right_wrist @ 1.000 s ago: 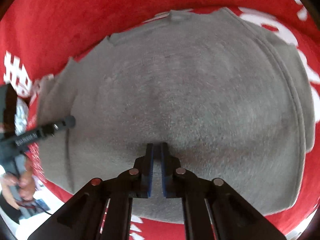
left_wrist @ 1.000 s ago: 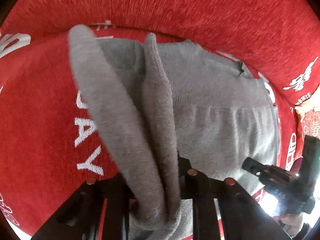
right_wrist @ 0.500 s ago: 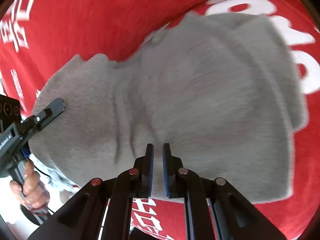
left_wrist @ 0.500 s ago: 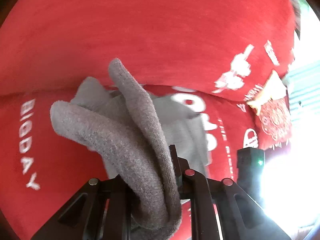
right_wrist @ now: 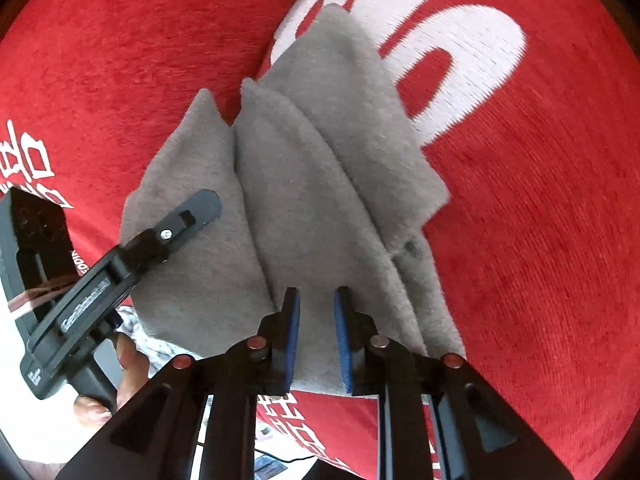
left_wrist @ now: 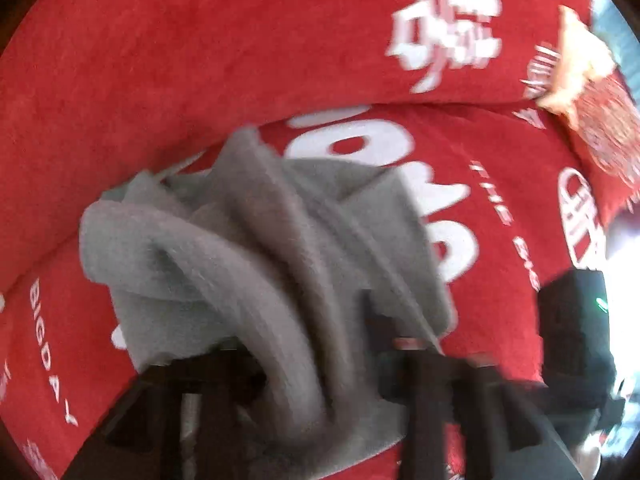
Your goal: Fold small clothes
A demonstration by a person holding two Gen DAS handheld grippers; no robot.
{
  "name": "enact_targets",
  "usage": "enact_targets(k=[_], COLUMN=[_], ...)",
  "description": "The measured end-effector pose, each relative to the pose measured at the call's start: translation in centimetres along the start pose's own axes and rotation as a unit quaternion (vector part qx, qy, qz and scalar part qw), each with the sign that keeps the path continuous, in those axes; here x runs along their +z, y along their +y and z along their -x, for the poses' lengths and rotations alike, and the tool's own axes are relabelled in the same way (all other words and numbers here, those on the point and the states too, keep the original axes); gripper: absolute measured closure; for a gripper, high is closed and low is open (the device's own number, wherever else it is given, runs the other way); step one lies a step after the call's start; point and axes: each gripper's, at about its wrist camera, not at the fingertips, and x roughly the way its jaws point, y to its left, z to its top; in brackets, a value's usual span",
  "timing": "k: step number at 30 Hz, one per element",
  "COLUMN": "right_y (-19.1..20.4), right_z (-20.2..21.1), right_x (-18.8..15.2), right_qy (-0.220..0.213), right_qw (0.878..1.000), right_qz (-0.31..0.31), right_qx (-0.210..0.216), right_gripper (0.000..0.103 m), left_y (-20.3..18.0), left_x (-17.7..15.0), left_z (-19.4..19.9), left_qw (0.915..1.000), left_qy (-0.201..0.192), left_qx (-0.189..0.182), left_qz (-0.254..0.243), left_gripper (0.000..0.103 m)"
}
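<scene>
A small grey knit garment lies folded in loose layers on the red cover. In the blurred left wrist view its thick folds drape between the fingers of my left gripper. Those jaws are opening and stand wide, with the cloth loose between them. My right gripper is at the garment's near edge. Its blue pads are opening, with a gap between them and grey cloth lying just under the tips. One left-gripper finger rests over the garment's left part, held by a hand.
A red plush cover with big white lettering spreads under everything and rises into a backrest. A patterned red and cream cushion sits at the far right. The right gripper's black body stands close beside the cloth.
The garment went from spread flat to a bunched, folded bundle. My left gripper carried its fold across and its fingers parted. The right gripper's shut pads have come apart.
</scene>
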Motion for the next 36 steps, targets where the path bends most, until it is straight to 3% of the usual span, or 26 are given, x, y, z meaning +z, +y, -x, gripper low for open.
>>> enact_targets(k=[3,5,7,10,14,16,19,23,26,27,30,32,36], right_y=[-0.6,-1.1,-1.3,-1.7,-2.3,-3.1,-3.3,-2.2,0.8,1.8,5.0,7.3,10.2], right_z=[0.7,1.2,1.3,1.1,0.7,1.3,0.4,0.5,-0.1,-0.3,-1.4,-1.3,2.3], right_x=[0.4,0.7,1.1,1.7,2.4,2.9,3.6,4.5,5.5,5.9,6.5,6.0,4.1], right_qy=[-0.008,-0.015,-0.024,-0.029,-0.032,-0.027,-0.024,-0.011,0.007,0.011,0.025,0.01,-0.044], right_qw=[1.0,0.998,0.996,0.992,0.982,0.974,0.961,0.973,0.99,0.994,0.998,0.991,0.983], right_qz=[-0.018,-0.035,-0.051,-0.077,-0.109,-0.124,-0.15,-0.12,-0.056,-0.031,0.052,0.112,0.175], right_qx=[0.023,0.044,0.063,0.092,0.15,0.187,0.231,0.195,0.131,0.106,-0.014,-0.069,-0.045], right_gripper=[0.081,0.076,0.064,0.061,0.051,0.038,0.035,0.033,0.034,0.04,0.08,0.083,0.084], left_y=[-2.5,-3.1,-2.5,-0.7,3.8,6.8,10.0,12.8,13.5,13.7,13.8,13.7,12.9], left_x=[-0.1,-0.1,-0.3,-0.5,-1.6,-2.5,-4.2,-6.0,-6.5,-6.6,-6.3,-6.2,-5.9], left_z=[1.2,2.1,3.4,4.9,5.5,5.1,4.4,3.3,2.3,1.8,0.7,0.7,1.7], left_qw=[0.9974,0.9967,0.9969,0.997,0.9958,0.9935,0.9881,0.9818,0.9811,0.9815,0.9816,0.9818,0.9838], left_qy=[-0.026,-0.036,-0.05,-0.069,-0.076,-0.063,-0.043,-0.023,-0.008,-0.001,0.008,0.006,-0.016], left_qx=[0.011,-0.005,-0.033,-0.033,0.0,0.025,0.04,0.05,0.046,0.042,0.044,0.05,0.048], left_qz=[-0.066,-0.073,-0.051,-0.012,0.052,0.092,0.142,0.182,0.188,0.187,0.186,0.183,0.172], left_gripper=[0.048,0.048,0.048,0.048,0.048,0.048,0.048,0.048,0.048,0.048,0.048,0.048,0.048])
